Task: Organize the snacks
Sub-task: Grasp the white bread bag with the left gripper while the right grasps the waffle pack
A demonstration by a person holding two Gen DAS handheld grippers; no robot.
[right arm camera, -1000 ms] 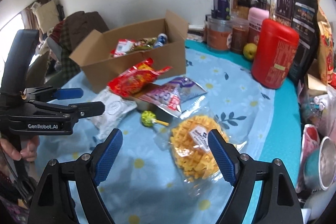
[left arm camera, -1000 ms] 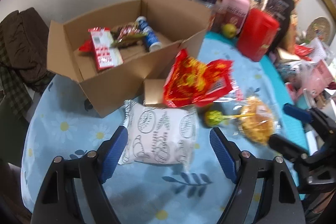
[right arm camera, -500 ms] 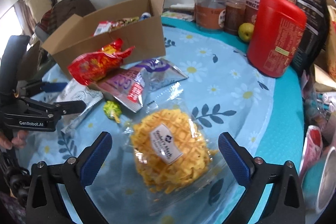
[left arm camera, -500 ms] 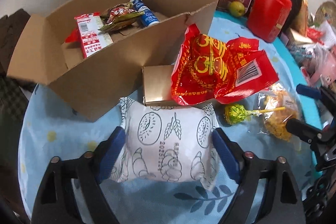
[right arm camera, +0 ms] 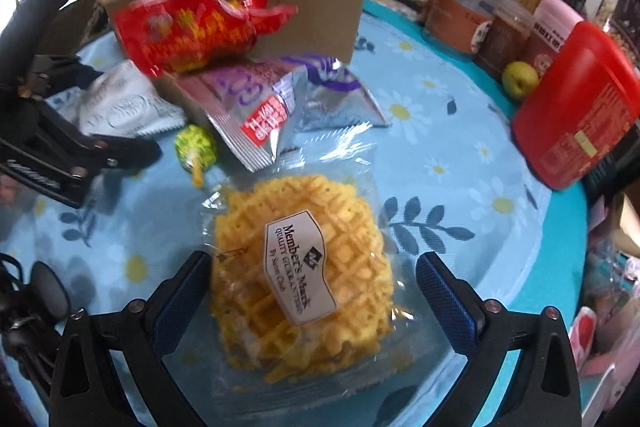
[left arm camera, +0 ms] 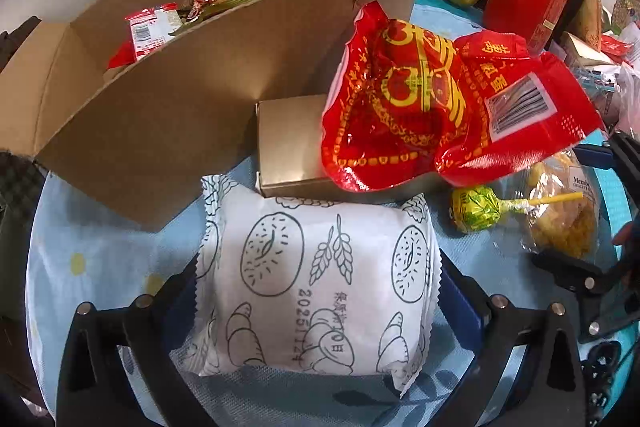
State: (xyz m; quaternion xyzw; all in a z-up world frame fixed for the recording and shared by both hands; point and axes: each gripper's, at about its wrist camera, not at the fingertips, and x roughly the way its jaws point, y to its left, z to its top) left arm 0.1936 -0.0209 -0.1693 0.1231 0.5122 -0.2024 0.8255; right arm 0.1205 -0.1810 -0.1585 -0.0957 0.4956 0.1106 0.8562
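While both tools straddle packets in front of the cardboard box (left arm camera: 168,115), the pick-up step is in hand: the left hand-held gripper (left arm camera: 318,291) is opening around the white bread packet (left arm camera: 316,287), the right hand-held gripper (right arm camera: 314,287) spread around the waffle packet (right arm camera: 300,267). Neither pinches yet; closing comes next.

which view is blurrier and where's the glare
Right wrist view is blurrier: the red snack bag and left gripper smear, and glare streaks the waffle's clear wrapper. Left wrist view is sharp, with fisheye bending the cardboard box edges.
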